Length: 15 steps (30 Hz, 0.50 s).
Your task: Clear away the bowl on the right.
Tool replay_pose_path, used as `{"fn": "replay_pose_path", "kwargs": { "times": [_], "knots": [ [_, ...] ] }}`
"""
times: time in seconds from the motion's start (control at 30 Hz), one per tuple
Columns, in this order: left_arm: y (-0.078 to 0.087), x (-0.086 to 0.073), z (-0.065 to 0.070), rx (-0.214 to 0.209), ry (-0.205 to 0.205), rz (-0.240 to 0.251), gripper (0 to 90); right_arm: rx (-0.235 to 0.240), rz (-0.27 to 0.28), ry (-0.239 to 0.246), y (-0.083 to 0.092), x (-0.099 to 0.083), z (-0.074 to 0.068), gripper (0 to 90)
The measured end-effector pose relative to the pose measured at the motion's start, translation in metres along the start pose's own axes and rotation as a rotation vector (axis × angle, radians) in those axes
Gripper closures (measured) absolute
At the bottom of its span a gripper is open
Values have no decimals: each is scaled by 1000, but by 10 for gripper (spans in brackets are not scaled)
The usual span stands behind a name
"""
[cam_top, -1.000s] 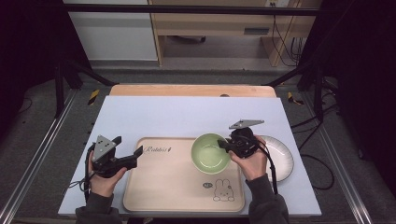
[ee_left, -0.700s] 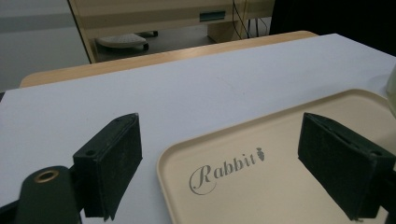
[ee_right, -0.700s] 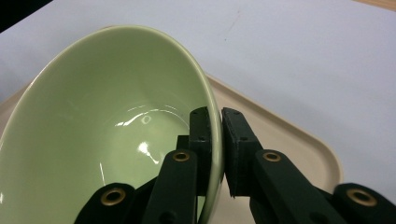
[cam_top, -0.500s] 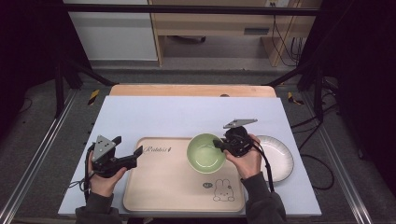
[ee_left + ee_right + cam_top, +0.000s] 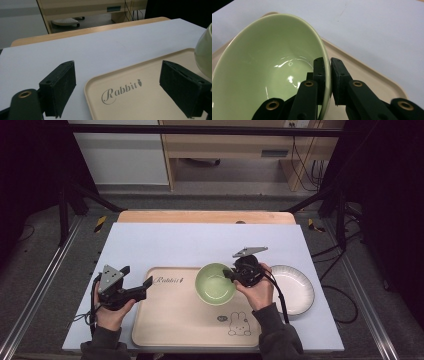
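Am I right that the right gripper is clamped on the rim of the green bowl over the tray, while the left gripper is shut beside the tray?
Not quite: the left gripper is open, as the left gripper view shows. The right gripper does clamp the green bowl by its rim over the tray.

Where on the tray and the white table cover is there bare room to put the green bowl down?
The tray is bare across its left and front, between the "Rabbit" lettering and the rabbit drawing. The white cover is bare behind the tray. It is crowded at right: the right claw grips the green bowl by its rim, beside the white plate.
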<state>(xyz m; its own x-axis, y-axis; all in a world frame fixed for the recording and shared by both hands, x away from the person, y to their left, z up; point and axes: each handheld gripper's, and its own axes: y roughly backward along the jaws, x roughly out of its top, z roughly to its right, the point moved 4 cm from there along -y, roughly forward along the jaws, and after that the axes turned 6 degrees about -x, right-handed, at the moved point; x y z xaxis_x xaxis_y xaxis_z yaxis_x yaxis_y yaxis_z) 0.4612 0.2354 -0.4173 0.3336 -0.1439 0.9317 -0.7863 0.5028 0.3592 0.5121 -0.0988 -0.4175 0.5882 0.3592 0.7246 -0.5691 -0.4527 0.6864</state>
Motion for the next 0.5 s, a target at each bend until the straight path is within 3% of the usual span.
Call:
{"fn": "replay_pose_path", "kwargs": {
  "times": [0.5],
  "knots": [
    [0,0,0,-2,-2,-2,132,10,-17,11,-19,2,-7,831]
  ]
}}
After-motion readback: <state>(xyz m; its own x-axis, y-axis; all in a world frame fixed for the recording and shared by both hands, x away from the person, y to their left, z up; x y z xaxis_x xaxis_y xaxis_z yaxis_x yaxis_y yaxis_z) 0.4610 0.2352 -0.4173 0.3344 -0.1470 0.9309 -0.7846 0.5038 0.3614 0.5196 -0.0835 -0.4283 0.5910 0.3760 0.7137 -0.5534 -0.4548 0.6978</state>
